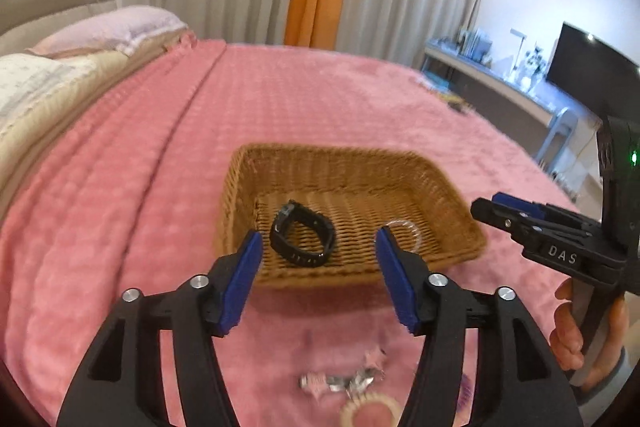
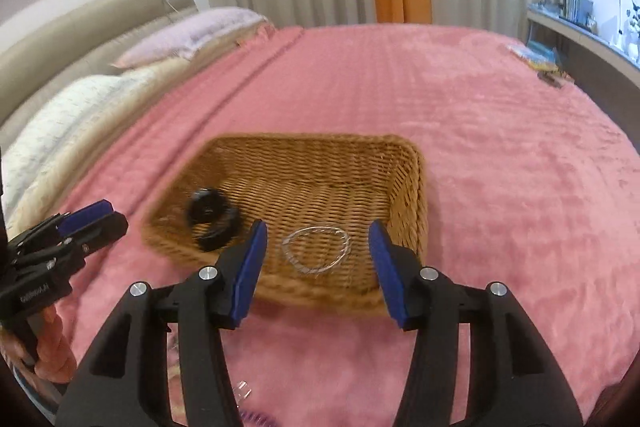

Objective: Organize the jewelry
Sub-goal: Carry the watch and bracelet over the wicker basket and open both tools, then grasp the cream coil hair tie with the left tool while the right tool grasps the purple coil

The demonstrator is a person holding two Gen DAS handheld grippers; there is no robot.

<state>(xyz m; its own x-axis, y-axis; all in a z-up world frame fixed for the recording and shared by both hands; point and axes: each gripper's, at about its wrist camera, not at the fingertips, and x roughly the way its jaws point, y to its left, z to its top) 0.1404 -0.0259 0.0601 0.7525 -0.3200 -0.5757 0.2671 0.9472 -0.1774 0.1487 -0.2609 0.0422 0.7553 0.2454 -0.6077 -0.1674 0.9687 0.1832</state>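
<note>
Left wrist view: black watch band (image 1: 303, 239) lies in the wicker basket (image 1: 352, 163), just ahead of the left gripper (image 1: 318, 247) and a bit toward its left finger (image 1: 244, 279), long axis running roughly across the finger gap, loop tipped up. Clear bracelet (image 1: 404, 233) sits in the same basket, partly hidden behind the tip of the right finger (image 1: 394, 275). Left gripper is released, nothing between the pads. Right wrist view: clear bracelet (image 2: 316, 249) lies flat on the basket floor, straight ahead between the spread fingers of the right gripper (image 2: 318, 251), long axis across the gap; black watch band (image 2: 212, 223) is blurred, off beyond the left finger tip. Right gripper also released and empty. Both pieces look delivered, so judged next step is picking up what remains loose. Remaining loose pieces: silver jewelry (image 1: 340, 381) and a pale beaded ring (image 1: 370, 411) on the pink blanket (image 1: 160, 147), behind and below the left fingertips, between the finger arms, so the left hand is nearer. Left gripper would need to pull back and tip down. Small clear item (image 2: 243, 391) near the right gripper's base, too blurred to identify. A hand (image 1: 576, 327) holds the right gripper's handle.
</note>
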